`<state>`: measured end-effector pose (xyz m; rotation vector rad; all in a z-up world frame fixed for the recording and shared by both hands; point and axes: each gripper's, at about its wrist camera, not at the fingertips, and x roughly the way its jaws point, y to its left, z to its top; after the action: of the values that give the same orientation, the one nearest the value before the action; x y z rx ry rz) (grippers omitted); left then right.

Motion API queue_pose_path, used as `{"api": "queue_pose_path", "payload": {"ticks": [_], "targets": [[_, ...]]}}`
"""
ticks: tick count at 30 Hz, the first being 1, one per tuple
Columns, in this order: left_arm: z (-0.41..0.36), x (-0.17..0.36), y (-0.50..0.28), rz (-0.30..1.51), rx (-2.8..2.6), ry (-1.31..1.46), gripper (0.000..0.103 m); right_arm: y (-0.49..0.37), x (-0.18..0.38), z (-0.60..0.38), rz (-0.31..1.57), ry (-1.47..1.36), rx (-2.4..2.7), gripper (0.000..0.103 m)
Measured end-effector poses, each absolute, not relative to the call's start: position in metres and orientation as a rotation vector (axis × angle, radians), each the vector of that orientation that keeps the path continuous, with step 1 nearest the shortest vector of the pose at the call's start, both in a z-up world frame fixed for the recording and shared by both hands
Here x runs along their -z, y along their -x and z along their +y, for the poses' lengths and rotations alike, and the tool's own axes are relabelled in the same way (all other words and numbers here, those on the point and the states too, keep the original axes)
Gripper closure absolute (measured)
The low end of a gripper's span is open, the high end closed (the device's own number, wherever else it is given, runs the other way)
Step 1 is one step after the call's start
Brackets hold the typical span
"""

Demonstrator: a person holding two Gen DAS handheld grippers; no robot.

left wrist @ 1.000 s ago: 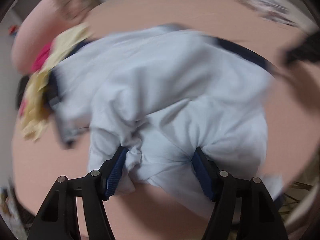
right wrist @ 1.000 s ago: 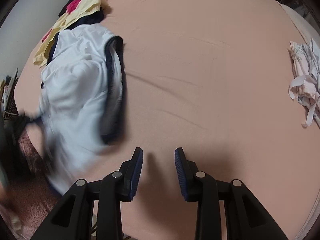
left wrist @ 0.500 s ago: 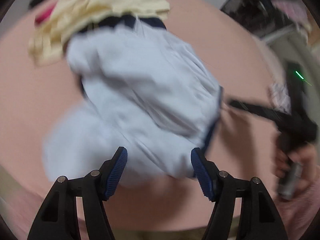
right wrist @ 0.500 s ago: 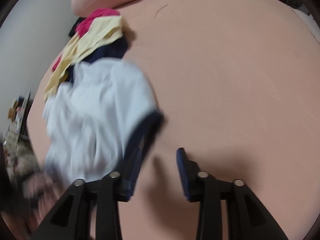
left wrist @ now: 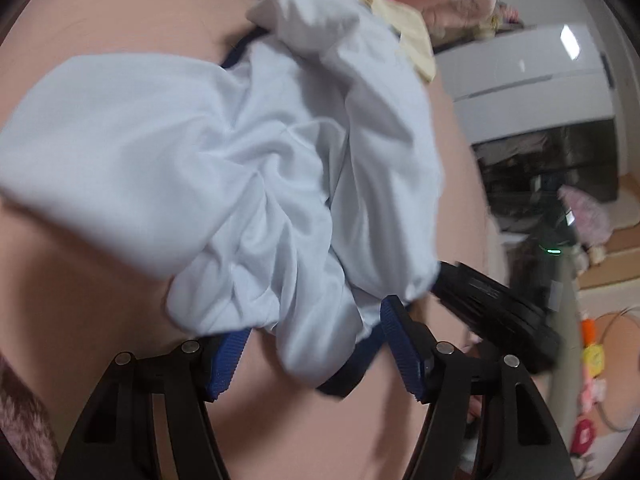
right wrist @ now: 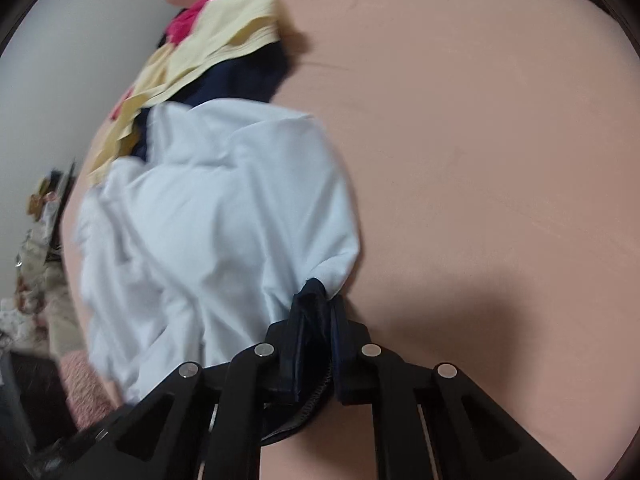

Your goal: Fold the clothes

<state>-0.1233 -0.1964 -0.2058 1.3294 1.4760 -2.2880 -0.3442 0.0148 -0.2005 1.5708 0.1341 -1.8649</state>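
Since earlier, right gripper (right wrist: 316,320) jaws closing, pinching white garment's (right wrist: 224,216) navy hem.

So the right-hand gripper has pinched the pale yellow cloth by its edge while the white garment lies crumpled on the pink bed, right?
Not quite. The right gripper has pinched the dark navy trim of the white garment, not the yellow cloth, which lies untouched farther back. The right wrist view shows it. The white garment does lie crumpled on the pink bed.

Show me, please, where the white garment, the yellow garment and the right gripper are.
white garment (right wrist: 224,216): right wrist view, on its middle.
yellow garment (right wrist: 236,28): right wrist view, on its upper fold.
right gripper (right wrist: 320,320): right wrist view, between its fingertips.
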Motion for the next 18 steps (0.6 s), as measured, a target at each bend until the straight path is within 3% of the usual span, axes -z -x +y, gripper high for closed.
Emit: {"api": "queue_pose_path", "payload": {"ticks": [1,2,3,7,12,16,18], "targets": [[-0.195,0.204,0.126,1.442,2.297,-1.34,0.056,0.338,0.199,0.015,0.159,-1.555,1.86,0.095],[-0.194,0.201,0.126,1.407,2.315,-1.35,0.081,0.332,0.197,0.017,0.173,-1.544,1.861,0.095],[-0.192,0.197,0.127,1.372,2.332,-1.36,0.096,0.326,0.196,0.019,0.187,-1.533,1.861,0.095],[-0.194,0.176,0.119,1.305,2.433,-1.34,0.096,0.296,0.179,0.044,0.183,-1.487,1.855,0.096],[-0.186,0.152,0.115,1.274,2.56,-1.294,0.096,0.255,0.203,0.079,0.464,-1.494,1.879,0.099],[-0.169,0.152,0.108,1.217,2.522,-1.289,0.096,0.228,0.189,0.125,0.308,-1.588,1.803,0.099],[-0.164,0.169,0.106,1.272,2.46,-1.324,0.096,0.215,0.182,0.143,0.242,-1.584,1.789,0.099]]}}
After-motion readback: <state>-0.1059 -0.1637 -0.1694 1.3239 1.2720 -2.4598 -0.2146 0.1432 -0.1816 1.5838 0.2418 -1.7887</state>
